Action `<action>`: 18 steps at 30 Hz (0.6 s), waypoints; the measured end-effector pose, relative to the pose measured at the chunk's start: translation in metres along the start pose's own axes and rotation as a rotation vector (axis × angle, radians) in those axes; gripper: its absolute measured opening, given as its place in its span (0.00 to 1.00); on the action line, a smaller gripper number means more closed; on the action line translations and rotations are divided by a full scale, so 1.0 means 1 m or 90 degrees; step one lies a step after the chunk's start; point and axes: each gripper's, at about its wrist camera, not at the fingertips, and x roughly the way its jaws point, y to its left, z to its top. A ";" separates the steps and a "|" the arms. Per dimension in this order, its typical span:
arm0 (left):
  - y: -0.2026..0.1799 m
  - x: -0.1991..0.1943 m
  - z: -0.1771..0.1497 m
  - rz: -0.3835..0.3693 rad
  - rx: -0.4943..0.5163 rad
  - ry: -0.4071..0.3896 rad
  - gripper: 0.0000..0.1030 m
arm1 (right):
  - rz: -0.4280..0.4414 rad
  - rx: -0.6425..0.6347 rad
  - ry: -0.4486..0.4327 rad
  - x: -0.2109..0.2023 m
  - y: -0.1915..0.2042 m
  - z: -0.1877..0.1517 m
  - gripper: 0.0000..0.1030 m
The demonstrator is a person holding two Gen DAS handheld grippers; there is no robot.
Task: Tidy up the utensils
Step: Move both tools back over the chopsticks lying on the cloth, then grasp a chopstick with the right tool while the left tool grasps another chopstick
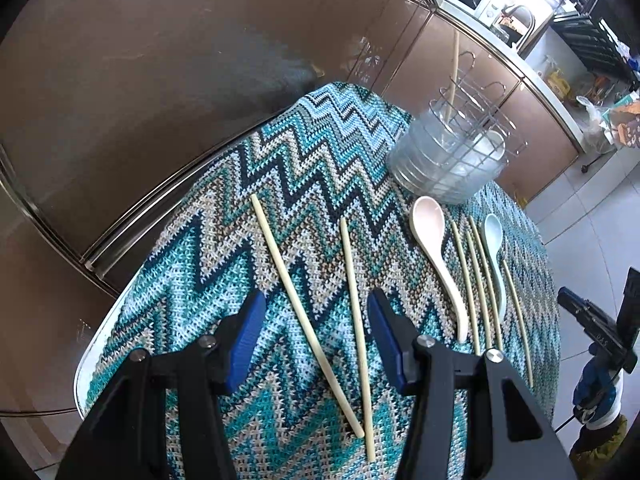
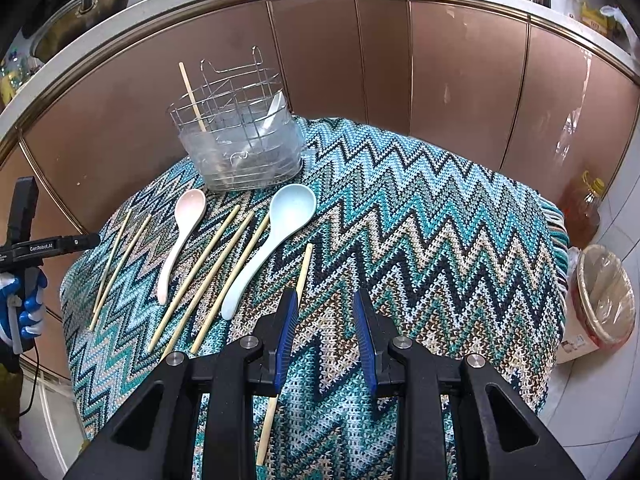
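On the zigzag-knit teal cloth (image 2: 420,208), pale wooden chopsticks and two ceramic-looking soup spoons lie loose; the wire utensil caddy in its clear plastic cup (image 2: 240,148) stands at twelve o'clock, one chopstick already upright in it. The left gripper (image 1: 316,332) hovers half open and empty over a crossed pair of chopsticks (image 1: 356,320). The right gripper (image 2: 326,336) is narrowly parted, holding nothing — a single chopstick (image 2: 303,268) passes under its left finger, not between the pads. The pink spoon (image 2: 180,236) and light blue spoon (image 2: 276,232) lie at ten and eleven o'clock of it. Judging by this, a clean pick means centring one stick between the pads, closing near mid-length, lifting level, then dropping it upright into the caddy.
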 end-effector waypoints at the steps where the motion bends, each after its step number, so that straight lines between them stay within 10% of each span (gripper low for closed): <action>1: 0.000 0.000 0.001 -0.005 -0.003 0.000 0.49 | 0.001 0.001 0.000 0.000 -0.001 0.000 0.27; 18: -0.035 0.050 0.035 -0.004 0.008 0.074 0.38 | 0.052 0.033 0.038 0.013 -0.015 0.004 0.27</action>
